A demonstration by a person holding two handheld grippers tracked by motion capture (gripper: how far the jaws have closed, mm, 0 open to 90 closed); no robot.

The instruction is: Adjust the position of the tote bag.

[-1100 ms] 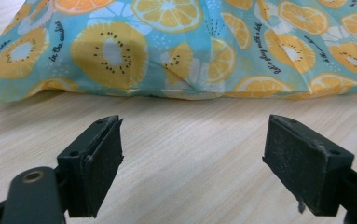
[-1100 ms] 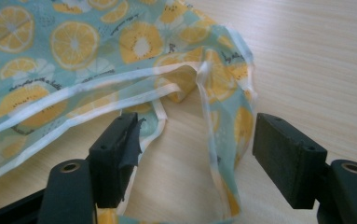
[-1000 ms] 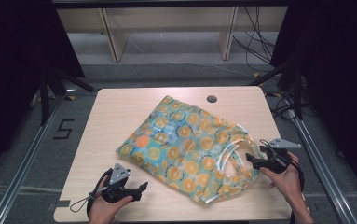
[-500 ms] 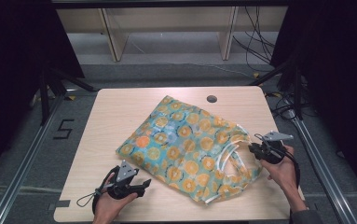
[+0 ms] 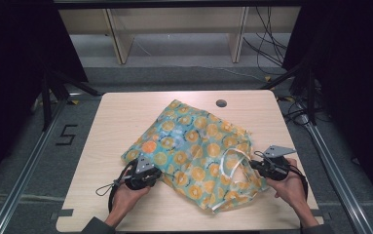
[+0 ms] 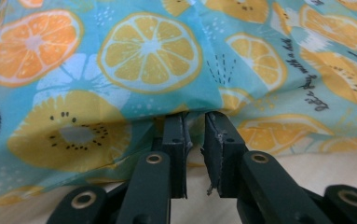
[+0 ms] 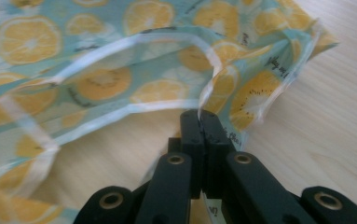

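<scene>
A teal bag (image 5: pixel 194 156) printed with orange and kiwi slices lies crumpled on the light wooden table (image 5: pixel 125 112). My left gripper (image 5: pixel 157 175) is at its near left edge. In the left gripper view its jaws (image 6: pixel 195 116) have just been closing; a narrow gap remains, and the bag's (image 6: pixel 148 51) edge drapes over the tips. My right gripper (image 5: pixel 253 165) is at the bag's right end by the white handle loop (image 5: pixel 233 156). Its jaws (image 7: pixel 199 114) have just closed and pinch the bag's (image 7: pixel 97 84) hem below the handle (image 7: pixel 120 46).
A round dark hole (image 5: pixel 221 103) sits near the table's far edge. Beyond the table stand pale shelf legs (image 5: pixel 118 39) and loose cables (image 5: pixel 271 44) on the floor. A "5" (image 5: pixel 66 135) is marked on the floor at left.
The left gripper has slid right up to the bag's edge and its jaws have narrowed. The right gripper has moved left onto the bag's hem and shut on it.
</scene>
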